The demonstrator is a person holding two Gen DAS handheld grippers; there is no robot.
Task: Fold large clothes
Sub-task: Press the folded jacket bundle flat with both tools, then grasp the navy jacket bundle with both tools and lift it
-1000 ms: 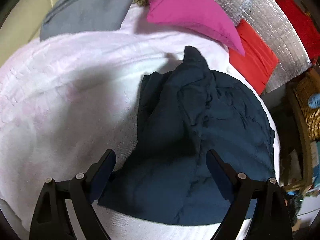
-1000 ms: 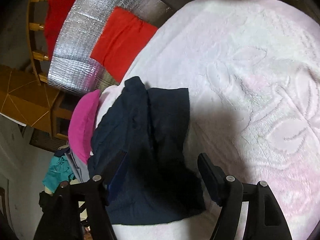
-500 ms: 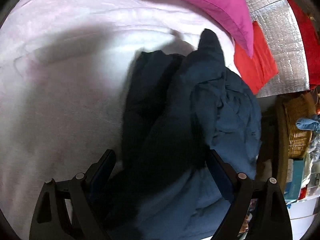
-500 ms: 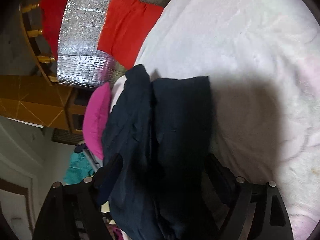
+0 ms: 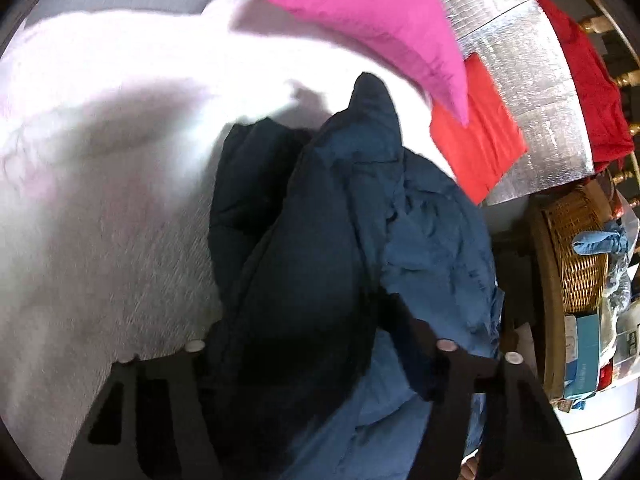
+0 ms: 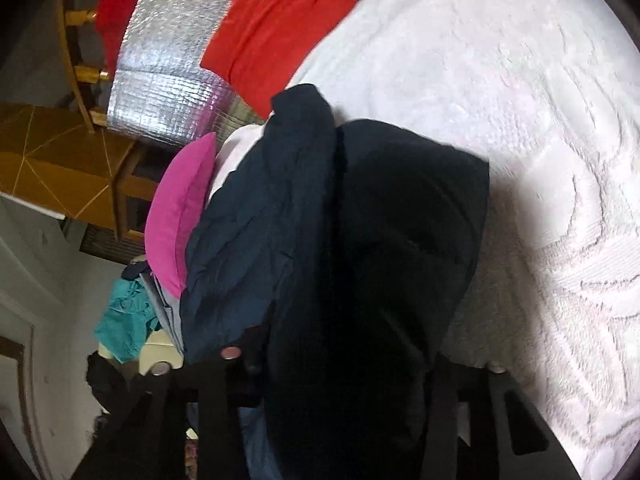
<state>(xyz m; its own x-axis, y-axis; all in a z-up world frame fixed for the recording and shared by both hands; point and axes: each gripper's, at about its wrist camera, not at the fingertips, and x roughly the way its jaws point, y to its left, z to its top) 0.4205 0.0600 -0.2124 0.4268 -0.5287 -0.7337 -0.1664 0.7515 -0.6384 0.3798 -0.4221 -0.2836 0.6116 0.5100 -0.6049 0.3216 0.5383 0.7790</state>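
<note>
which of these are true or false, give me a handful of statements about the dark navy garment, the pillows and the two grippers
1. The dark navy crumpled garment lies on a white textured bedspread. True.
2. The bright pink pillow is green. False: it is pink.
3. Navy cloth sits between the jaws of the left gripper as they close. True.
4. The right gripper is closing on bare bedspread. False: navy cloth fills its jaws.
5. A woven wicker basket sits on the red flat cushion. False: it stands beside the bed.
</note>
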